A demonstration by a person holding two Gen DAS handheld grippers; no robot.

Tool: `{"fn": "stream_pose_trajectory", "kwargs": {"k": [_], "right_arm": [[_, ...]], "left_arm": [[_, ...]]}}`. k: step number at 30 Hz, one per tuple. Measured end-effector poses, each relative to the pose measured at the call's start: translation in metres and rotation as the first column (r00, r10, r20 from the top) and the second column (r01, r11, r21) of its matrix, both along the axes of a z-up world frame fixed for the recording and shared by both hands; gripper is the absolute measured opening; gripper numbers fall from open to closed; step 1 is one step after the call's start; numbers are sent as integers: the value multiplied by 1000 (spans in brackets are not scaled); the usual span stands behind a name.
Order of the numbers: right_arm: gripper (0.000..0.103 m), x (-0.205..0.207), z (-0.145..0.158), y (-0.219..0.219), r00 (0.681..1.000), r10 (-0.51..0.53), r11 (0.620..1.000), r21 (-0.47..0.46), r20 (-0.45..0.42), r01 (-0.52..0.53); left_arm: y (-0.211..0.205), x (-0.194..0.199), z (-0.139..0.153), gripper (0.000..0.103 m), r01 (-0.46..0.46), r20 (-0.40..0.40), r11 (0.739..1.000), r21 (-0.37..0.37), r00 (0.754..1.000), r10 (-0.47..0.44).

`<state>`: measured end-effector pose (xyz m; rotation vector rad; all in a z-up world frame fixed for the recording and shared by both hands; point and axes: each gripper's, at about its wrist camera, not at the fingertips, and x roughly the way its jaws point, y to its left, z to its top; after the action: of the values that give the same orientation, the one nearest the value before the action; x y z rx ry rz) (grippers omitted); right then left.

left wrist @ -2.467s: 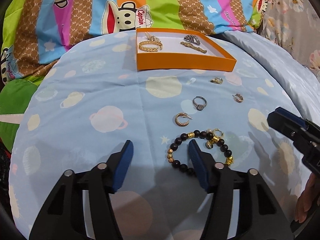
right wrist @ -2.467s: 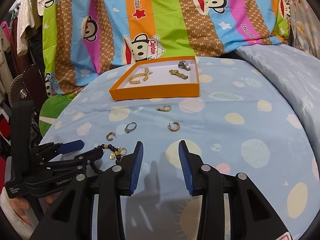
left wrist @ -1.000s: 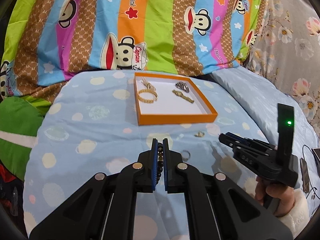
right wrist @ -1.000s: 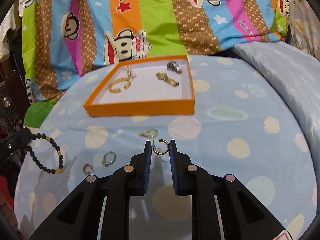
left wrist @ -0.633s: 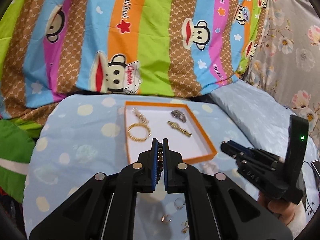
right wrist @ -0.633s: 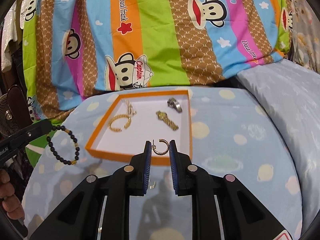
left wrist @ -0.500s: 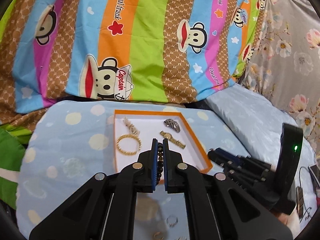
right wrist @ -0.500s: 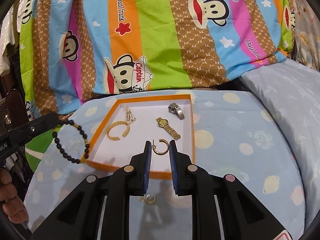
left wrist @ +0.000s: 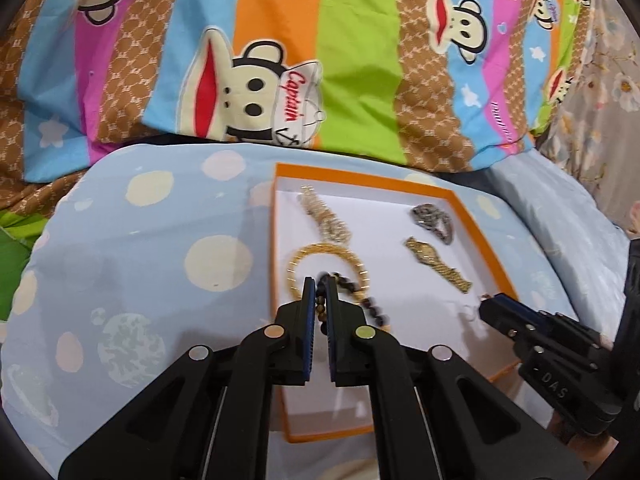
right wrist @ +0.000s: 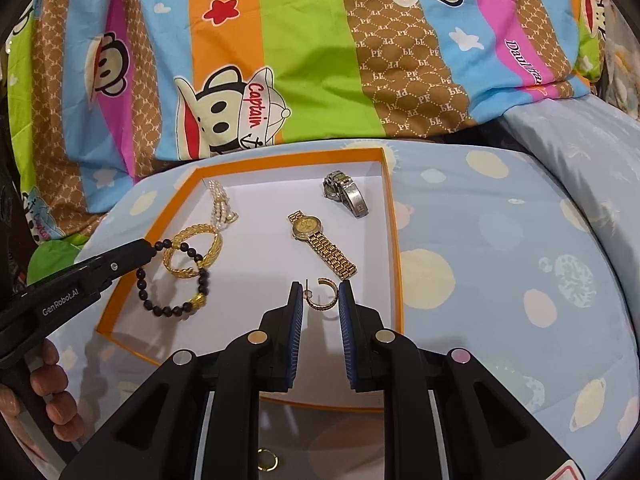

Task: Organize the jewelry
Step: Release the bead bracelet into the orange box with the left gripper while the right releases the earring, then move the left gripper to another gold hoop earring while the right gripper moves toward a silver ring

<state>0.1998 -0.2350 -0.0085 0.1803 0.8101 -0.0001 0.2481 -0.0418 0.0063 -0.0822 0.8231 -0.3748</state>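
The orange box (right wrist: 394, 240) with a white floor lies on the blue bedspread; it also shows in the left wrist view (left wrist: 480, 216). My left gripper (left wrist: 319, 280) is shut on the black bead bracelet (right wrist: 172, 308), which hangs into the box over a gold bangle (right wrist: 192, 254). The left gripper also shows in the right wrist view (right wrist: 150, 245). My right gripper (right wrist: 320, 286) is shut on a gold hoop earring (right wrist: 322, 298) held over the box's near right part. The right gripper appears at the right of the left wrist view (left wrist: 490, 303).
In the box lie a gold watch (right wrist: 320, 242), a silver watch (right wrist: 346, 194) and a pearl piece (right wrist: 222, 204). A small gold ring (right wrist: 266, 460) lies on the bedspread in front of the box. A striped monkey-print quilt (right wrist: 280, 60) rises behind.
Both grippers have moved forward and down over the box. The bead bracelet now hangs inside the box over the gold bangle, and the earring is above the box floor.
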Motion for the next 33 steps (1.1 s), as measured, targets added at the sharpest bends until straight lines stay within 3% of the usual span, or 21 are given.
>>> {"fn": "stream_pose_trajectory", "kwargs": {"k": [4,8,10,11,12,16,23,33], "right_arm": [[19,1,0,3,1000,0,1000,-23,16,0],[33,-9,12,1,997,-24,999,-31,80,26],[34,-15,20,-1,994,-32,999,-28,100,35],[34,-19,24,-2,993,-36,999,-25,111,39],[34,-26,28,-4,992,-39,999,-17,122,41],[34,-53,36,-4,990,-39,999,-8,135,41],[34,-104,29,4,993,-35,999,-5,111,36],[34,-137,2,19,999,-26,1000,7,42,26]], "left_arm": [[8,0,-3,9,-26,-11,1000,2,1000,26],[9,-7,2,15,-26,-4,1000,-3,1000,26],[10,-15,8,27,-37,19,999,9,999,37],[11,-20,12,43,-50,39,999,19,998,49],[13,-27,16,47,-57,64,998,24,996,55],[22,-52,30,48,-60,114,997,40,992,55],[27,-95,28,48,-39,109,996,85,994,29],[24,-151,-4,51,39,-4,995,93,999,-38]]}}
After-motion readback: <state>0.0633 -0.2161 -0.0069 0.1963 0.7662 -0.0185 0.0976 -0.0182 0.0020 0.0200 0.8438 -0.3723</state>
